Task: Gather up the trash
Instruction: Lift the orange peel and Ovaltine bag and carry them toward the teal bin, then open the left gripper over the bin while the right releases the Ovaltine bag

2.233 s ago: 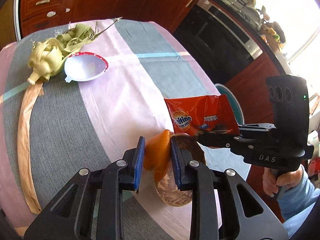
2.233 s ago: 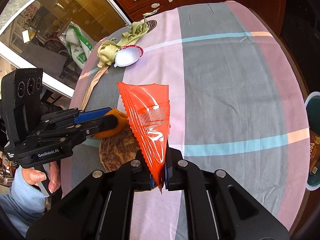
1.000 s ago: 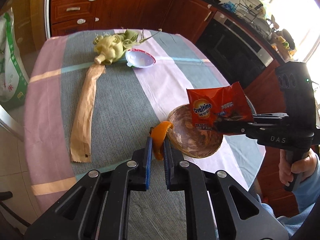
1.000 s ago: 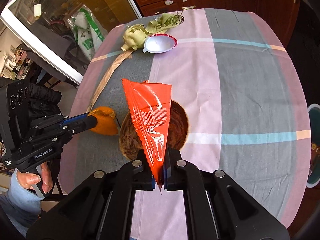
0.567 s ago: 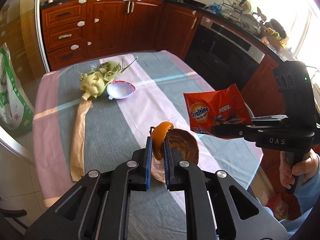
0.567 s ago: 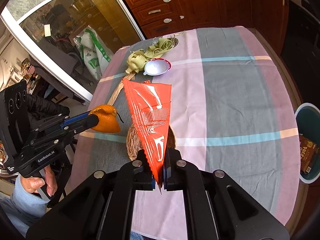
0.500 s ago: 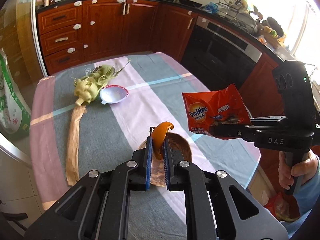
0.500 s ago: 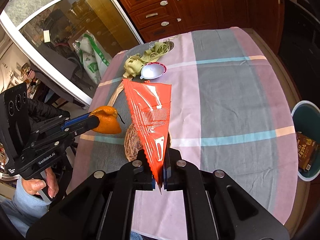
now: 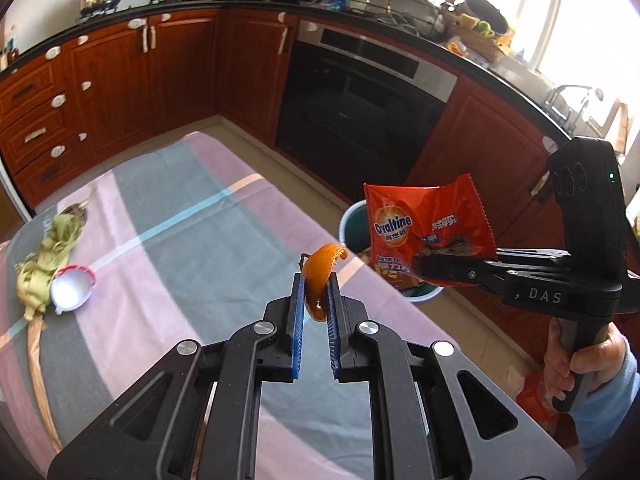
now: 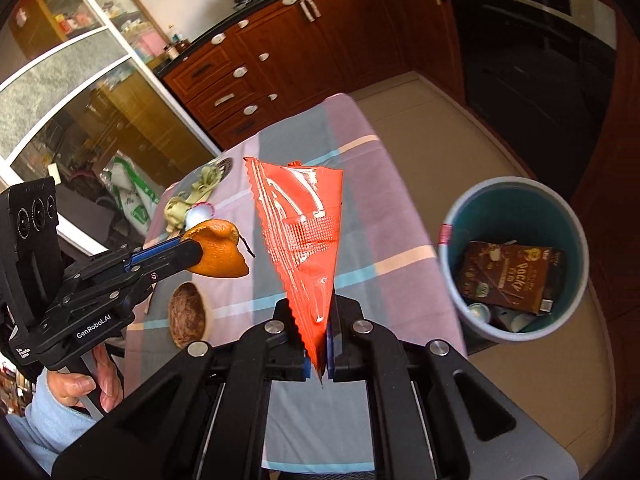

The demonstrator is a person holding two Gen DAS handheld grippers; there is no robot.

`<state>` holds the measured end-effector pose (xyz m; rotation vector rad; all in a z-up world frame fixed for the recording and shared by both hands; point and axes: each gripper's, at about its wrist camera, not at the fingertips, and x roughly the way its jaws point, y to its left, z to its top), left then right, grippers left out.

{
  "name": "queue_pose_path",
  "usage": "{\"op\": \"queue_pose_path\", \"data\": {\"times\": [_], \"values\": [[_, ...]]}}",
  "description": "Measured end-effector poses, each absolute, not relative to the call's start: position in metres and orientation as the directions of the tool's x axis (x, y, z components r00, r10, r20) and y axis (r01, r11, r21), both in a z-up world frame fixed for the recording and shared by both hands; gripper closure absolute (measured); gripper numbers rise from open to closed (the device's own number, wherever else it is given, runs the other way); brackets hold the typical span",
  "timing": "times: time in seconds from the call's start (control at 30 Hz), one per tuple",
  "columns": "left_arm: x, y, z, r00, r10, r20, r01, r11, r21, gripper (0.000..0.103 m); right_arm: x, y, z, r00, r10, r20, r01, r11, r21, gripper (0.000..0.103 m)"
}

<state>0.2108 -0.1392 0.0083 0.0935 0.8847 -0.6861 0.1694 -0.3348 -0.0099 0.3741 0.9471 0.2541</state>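
An orange peel (image 9: 320, 276) is clamped between the blue pads of the left gripper (image 9: 316, 300) and held in the air above the checked tablecloth (image 9: 192, 232). A red Ovaltine wrapper (image 10: 304, 240) is pinched by its lower corner in the right gripper (image 10: 318, 354). A teal bin (image 10: 516, 256) containing a Pocky box (image 10: 512, 276) is seen on the floor beside the table.

Bin (image 9: 347, 216) mostly hidden behind wrapper (image 9: 424, 224); bench (image 10: 360, 420) near edge cut off at 6 o'clock by tool body.
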Motion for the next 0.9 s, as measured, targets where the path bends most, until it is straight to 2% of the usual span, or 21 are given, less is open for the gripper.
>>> {"op": "queue_pose_path", "data": {"times": [0.2, 0.43, 0.9], "values": [[0.228, -0.228, -0.010, 0.357, -0.538, -0.764, 0.657, 0.726, -0.204, 0.092, 0.165, -0.416, -0.023, 0.594, 0.288, -0.751, 0.082, 0.907, 0.412, 0.098], [0.239, -0.300, -0.040, 0.278, -0.534, -0.798, 0.709, 0.675, -0.205, 0.092, 0.166, -0.470, -0.058, 0.566, 0.257, -0.783, 0.187, 0.886, 0.425, 0.098], [0.259, -0.353, -0.092, 0.194, -0.476, -0.858, 0.725, 0.659, -0.201, 0.092, 0.181, -0.499, -0.109, 0.498, 0.271, -0.823, 0.277, 0.850, 0.448, 0.098]]}}
